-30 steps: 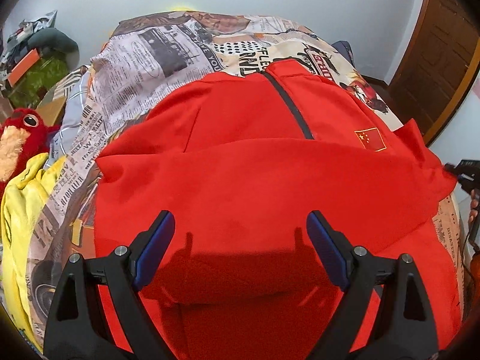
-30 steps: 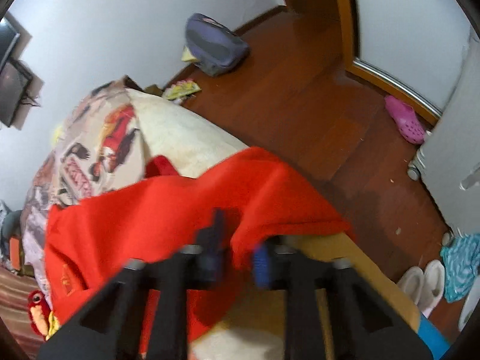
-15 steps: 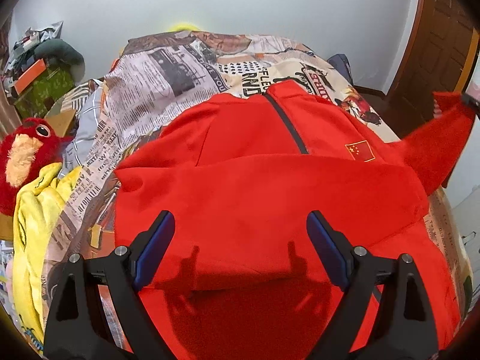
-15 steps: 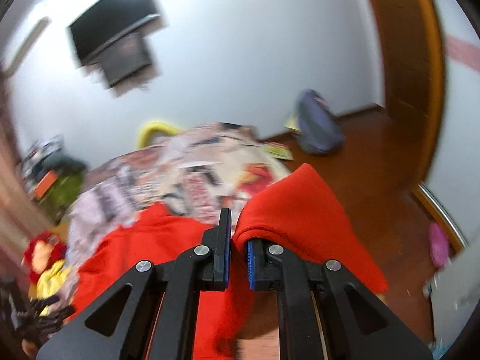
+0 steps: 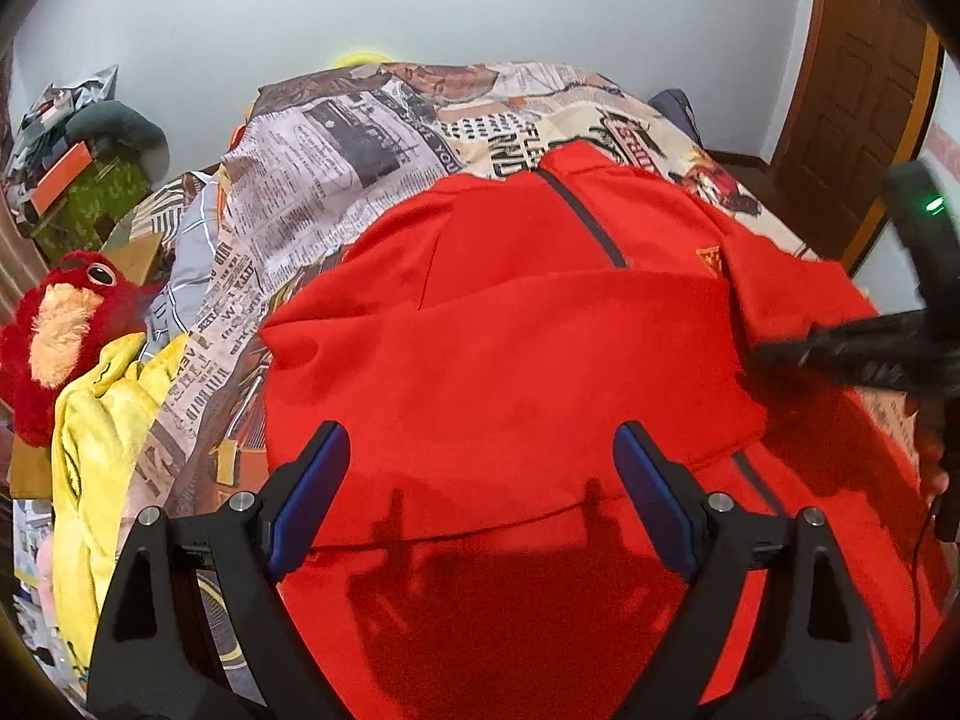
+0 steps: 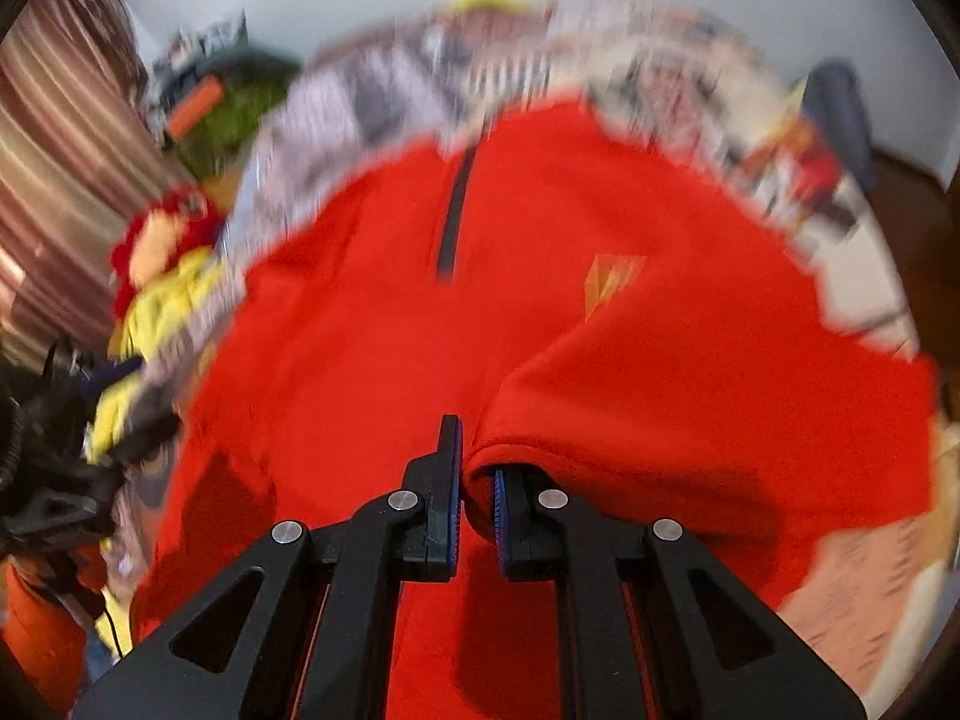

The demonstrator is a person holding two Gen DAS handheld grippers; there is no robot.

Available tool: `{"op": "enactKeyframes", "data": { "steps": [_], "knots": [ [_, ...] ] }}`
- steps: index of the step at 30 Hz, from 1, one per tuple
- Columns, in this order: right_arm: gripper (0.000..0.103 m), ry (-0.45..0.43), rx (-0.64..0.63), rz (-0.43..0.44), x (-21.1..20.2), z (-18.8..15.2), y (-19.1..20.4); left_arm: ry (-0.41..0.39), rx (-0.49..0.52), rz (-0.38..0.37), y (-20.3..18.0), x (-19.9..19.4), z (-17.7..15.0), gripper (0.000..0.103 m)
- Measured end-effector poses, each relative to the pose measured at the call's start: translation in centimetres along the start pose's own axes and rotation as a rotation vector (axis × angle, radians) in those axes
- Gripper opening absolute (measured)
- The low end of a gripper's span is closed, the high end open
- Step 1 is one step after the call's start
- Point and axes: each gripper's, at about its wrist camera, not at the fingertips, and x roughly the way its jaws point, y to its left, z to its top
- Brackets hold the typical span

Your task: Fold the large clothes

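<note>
Jacket point(image 5: 510, 360): red, spread on newspaper-print bedspread point(image 5: 336, 180). Right sleeve point(image 6: 690, 396) clamped in right gripper point(image 6: 477, 504), held above jacket chest. Left gripper point(image 5: 480, 498) wide apart, empty, above hem. Risk: thin pinch slipped, sleeve dropped crooked, fold bunched.

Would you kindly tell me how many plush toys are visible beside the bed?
1: a fuzzy red plush toy with an orange face lies left of the newspaper-print bedspread, above the yellow cloth. Clutter may hide others.
</note>
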Motion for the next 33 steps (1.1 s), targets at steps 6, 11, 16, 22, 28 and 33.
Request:
{"op": "enactKeyframes", "data": {
  "steps": [6,11,16,22,28,33],
  "knots": [
    [0.019,0.116,0.058,0.015,-0.2,-0.9,-1.3,0.03,0.007,0.002,0.4,0.6,-1.0,0.09],
    [0.032,0.031,0.086,0.002,-4.9,-1.9,-3.1,0.043,-0.01,-0.008,0.4,1.2,-1.1,0.09],
    [0.045,-0.097,0.183,-0.097,-8.9,-3.0,-6.2,0.044,-0.003,-0.023,-0.4,1.5,-0.8,0.09],
    [0.052,-0.114,0.42,-0.13,-9.3,-4.5,-12.8,0.042,0.027,-0.02,-1.6,1.8,-0.4,0.09],
    [0.052,-0.112,0.608,-0.094,-6.6,-5.5,-17.3,0.073,0.008,-0.022,-1.6,2.9,-0.2,0.09],
    [0.052,-0.154,0.678,0.006,-5.2,-5.0,-18.2,0.089,-0.003,-0.001,-1.1,3.7,-0.5,0.09]
  ]
}}
